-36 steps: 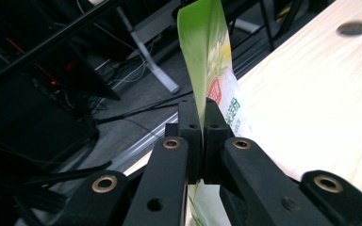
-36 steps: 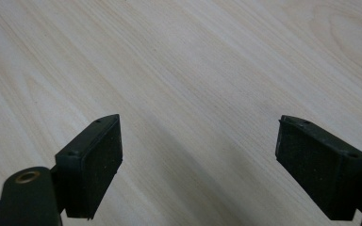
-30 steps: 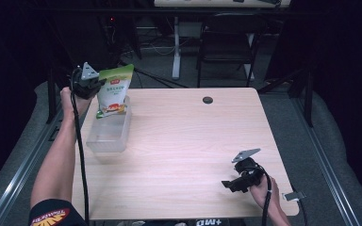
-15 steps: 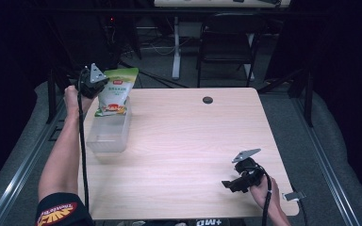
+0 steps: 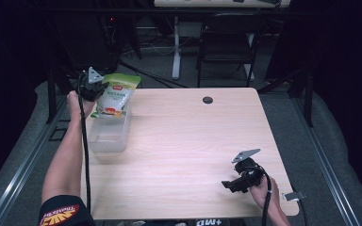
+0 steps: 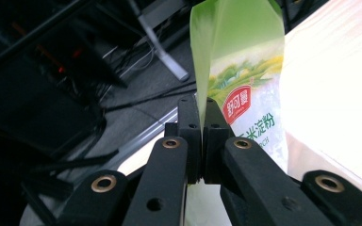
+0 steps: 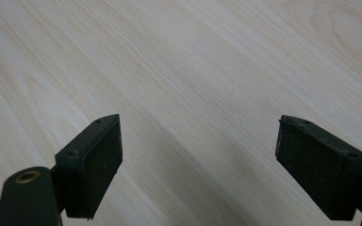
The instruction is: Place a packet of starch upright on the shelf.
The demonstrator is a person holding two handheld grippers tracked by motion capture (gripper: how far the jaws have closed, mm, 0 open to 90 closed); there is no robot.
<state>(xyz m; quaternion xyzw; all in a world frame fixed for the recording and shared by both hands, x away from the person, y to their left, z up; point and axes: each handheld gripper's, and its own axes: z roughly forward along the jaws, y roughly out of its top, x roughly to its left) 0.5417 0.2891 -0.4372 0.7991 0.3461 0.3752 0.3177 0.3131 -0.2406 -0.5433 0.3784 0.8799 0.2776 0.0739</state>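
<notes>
**Pale wood table, starch bag lowered toward clear bin**

Pale wood table [image 5: 184, 141] is seen from above, bare over most of its top, with a small dark grommet [image 5: 208, 100] near the far edge. A black folding chair [image 5: 226, 47] stands on the floor beyond it.

A clear plastic bin [image 5: 107, 134] sits near the table's left edge, and nothing is visible inside it.

The green-topped bag of starch [image 5: 114, 96] is held in the air at the bin's far end, tilted, its lower end hanging over the bin's far rim. Compared with a second ago, the bag is noted lower and closer to the bin, the left hand having come down with it. This is judged as a placing step well under way: the bag is not yet resting in the bin, and release would be premature.

Left gripper [image 6: 197, 108]: jaws clenched on the bag's green top edge, the film pinched flat between the pads. The left forearm is extended along the table's left side, wrist raised, gripper pointing toward the table's far side.

Right gripper [image 5: 231, 182]: jaws spread wide with bare wood between them, nothing held. It is parked low near the front right corner, unchanged from a second ago, hand resting at the table edge.
</notes>
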